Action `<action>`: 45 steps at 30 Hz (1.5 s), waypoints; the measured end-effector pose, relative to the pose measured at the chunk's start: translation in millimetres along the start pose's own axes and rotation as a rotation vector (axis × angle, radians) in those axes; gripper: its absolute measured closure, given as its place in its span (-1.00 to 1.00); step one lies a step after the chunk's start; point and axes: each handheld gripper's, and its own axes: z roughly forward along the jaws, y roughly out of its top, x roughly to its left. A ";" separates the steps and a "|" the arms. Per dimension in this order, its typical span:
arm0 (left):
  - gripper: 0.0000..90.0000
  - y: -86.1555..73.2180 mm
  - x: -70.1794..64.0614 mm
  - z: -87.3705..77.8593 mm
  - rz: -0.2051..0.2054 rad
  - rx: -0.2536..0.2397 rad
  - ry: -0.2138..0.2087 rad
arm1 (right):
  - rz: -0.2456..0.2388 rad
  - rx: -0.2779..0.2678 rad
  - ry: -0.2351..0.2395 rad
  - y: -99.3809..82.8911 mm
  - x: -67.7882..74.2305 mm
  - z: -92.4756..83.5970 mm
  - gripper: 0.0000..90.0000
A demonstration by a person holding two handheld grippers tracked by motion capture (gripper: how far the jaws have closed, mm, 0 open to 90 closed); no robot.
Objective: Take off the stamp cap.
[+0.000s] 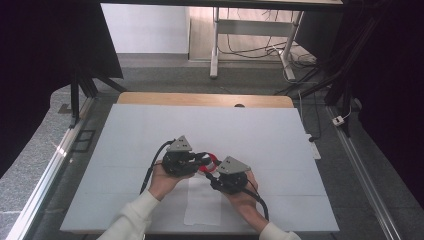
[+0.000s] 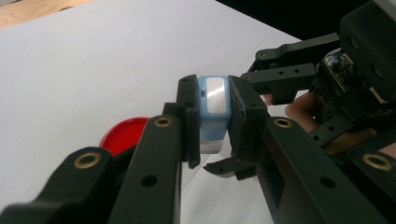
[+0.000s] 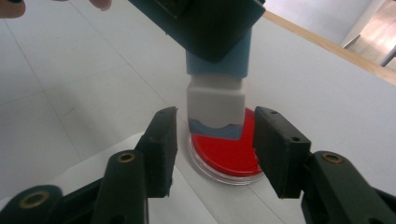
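2 grippers meet over a red dish on a white-covered table [image 1: 150, 130].

The table, under its white sheet, carries a smaller paper sheet [image 1: 202, 205] at 6 o'clock from the grippers. The left gripper [image 2: 214, 122] has its 2 jaws clamped on a small blue-and-white block [image 2: 213, 112], a stamp-like piece with a pale blue body and a white lower part, held upright above the table. Seen from the right gripper view, the block [image 3: 217, 100] hangs just above a round red dish [image 3: 229, 151] with a clear rim; whether it touches the dish I cannot tell. The dish holds a flat red fill and lies on the white sheet. The right gripper [image 3: 215, 149] has its 2 jaws apart, 1 at 9 o'clock and 1 at 3 o'clock of the block's lower end, pads not pressing on it.
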 end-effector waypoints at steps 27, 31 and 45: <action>0.67 -0.9 0.5 0.7 -0.005 -0.001 0.006 | -0.054 0.015 -0.044 1.5 4.7 4.2 0.41; 0.67 -0.8 -0.8 0.3 -0.002 -0.004 0.009 | -0.076 0.024 -0.057 2.1 5.6 3.8 0.42; 0.68 -2.3 -2.8 -0.7 0.005 -0.015 0.014 | -0.104 0.013 -0.073 0.9 7.4 1.3 0.44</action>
